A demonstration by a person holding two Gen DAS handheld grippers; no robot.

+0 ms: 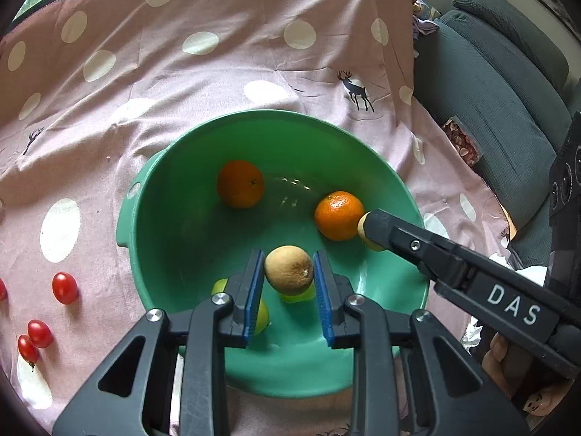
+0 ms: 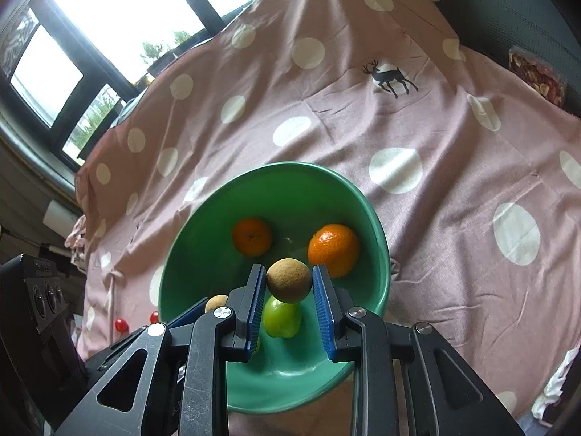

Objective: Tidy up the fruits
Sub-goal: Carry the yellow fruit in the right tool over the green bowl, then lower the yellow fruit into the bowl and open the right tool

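A green bowl (image 1: 174,225) sits on a pink dotted cloth and holds two oranges (image 1: 240,183) (image 1: 338,215) and green fruits (image 1: 263,318). My left gripper (image 1: 288,272) is shut on a brown round fruit (image 1: 288,269) above the bowl. My right gripper (image 2: 288,283) is shut on another brown round fruit (image 2: 289,279) above the bowl (image 2: 203,239); it enters the left wrist view from the right (image 1: 370,230). The right wrist view shows both oranges (image 2: 252,237) (image 2: 333,249) and a green fruit (image 2: 281,318).
Several cherry tomatoes (image 1: 64,287) lie on the cloth (image 1: 218,83) left of the bowl. A grey sofa (image 1: 501,83) stands to the right, with a packet of dried fruit (image 1: 463,141) at the cloth's edge. A window (image 2: 90,18) is behind the table.
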